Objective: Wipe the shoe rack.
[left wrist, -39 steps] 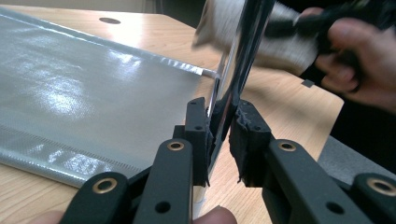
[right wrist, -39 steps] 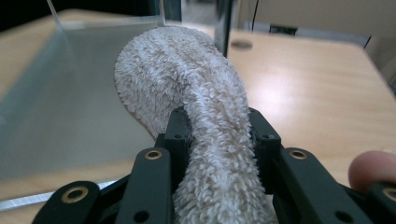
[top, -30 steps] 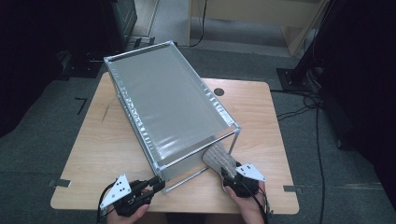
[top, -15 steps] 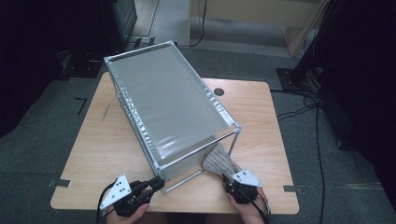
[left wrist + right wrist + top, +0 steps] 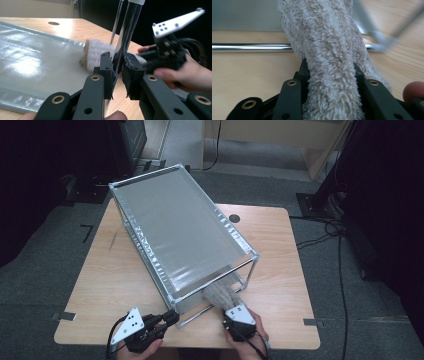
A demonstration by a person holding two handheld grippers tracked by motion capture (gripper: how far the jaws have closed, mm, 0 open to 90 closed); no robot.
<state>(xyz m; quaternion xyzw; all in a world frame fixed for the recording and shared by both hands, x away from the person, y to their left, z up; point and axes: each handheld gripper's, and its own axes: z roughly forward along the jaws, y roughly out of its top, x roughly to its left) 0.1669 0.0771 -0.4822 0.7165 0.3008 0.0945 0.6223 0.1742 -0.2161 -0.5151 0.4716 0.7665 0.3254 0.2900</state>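
A metal-framed rack (image 5: 252, 255) with a grey fabric top stands slantwise on the wooden table (image 5: 280, 270). My left gripper (image 5: 171, 316) (image 5: 117, 67) is shut on the rack's near corner post (image 5: 126, 35); its jaws have just been closing on it. A grey terry towel (image 5: 220, 295) (image 5: 96, 51) (image 5: 329, 50) trails out from under the rack's near end. My right gripper (image 5: 229, 310) (image 5: 329, 72) is shut on the towel, and its jaws have just been closing with the towel between them. The right gripper (image 5: 165, 55) and its hand also show in the left gripper view.
The rack's lower grey fabric shelf (image 5: 37, 55) lies just above the tabletop. A chrome bottom bar (image 5: 249, 46) of the rack crosses behind the towel. A round cable hole (image 5: 233, 218) sits at the table's far side. Cables (image 5: 320, 240) lie on the floor to the right.
My right gripper has closed on the towel and shifted left and nearer the table's front edge with the towel. The left gripper stays at the corner post.
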